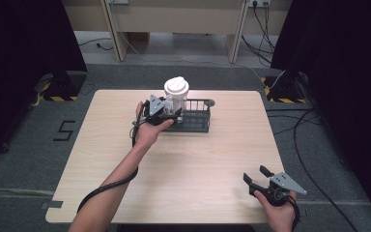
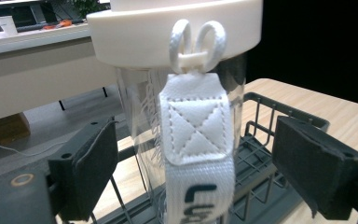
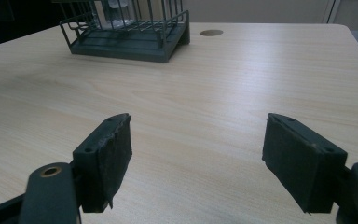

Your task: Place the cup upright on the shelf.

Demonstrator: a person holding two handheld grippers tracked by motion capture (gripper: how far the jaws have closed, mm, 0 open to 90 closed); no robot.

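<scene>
- The bottle (image 1: 176, 95), clear-walled with a white lid (image 1: 176, 86), stands upright in the left end of the dark wire rack (image 1: 195, 120) at the far middle of the tabletop (image 1: 193, 164); whether it rests fully on the rack floor cannot be told.
- The left gripper (image 1: 170, 115) is right at the bottle; in the left gripper view its jaws stand apart on either side of the clear body, neither pad (image 2: 89, 175) touching it; a white strap (image 2: 196, 154) hangs from a loop on the lid, between the jaws.
- The right gripper (image 1: 256, 176) waits at the near right corner, well apart from the rack; its jaws gape wide over bare wood, holding nothing.
- Judgement: the step in hand is the grasp or the release of the bottle at the rack; the pictures alone do not settle which.
- If a grasp is next, the jaws must close squarely on the body below the lid; the strap lies between the pads and may be pinched or make the grip slip; the smooth clear wall calls for firm, even pressure.
- A lift should go straight up, so the base clears the rack's wire wall without tipping it; the right gripper could steady the rack if it shifts.
</scene>
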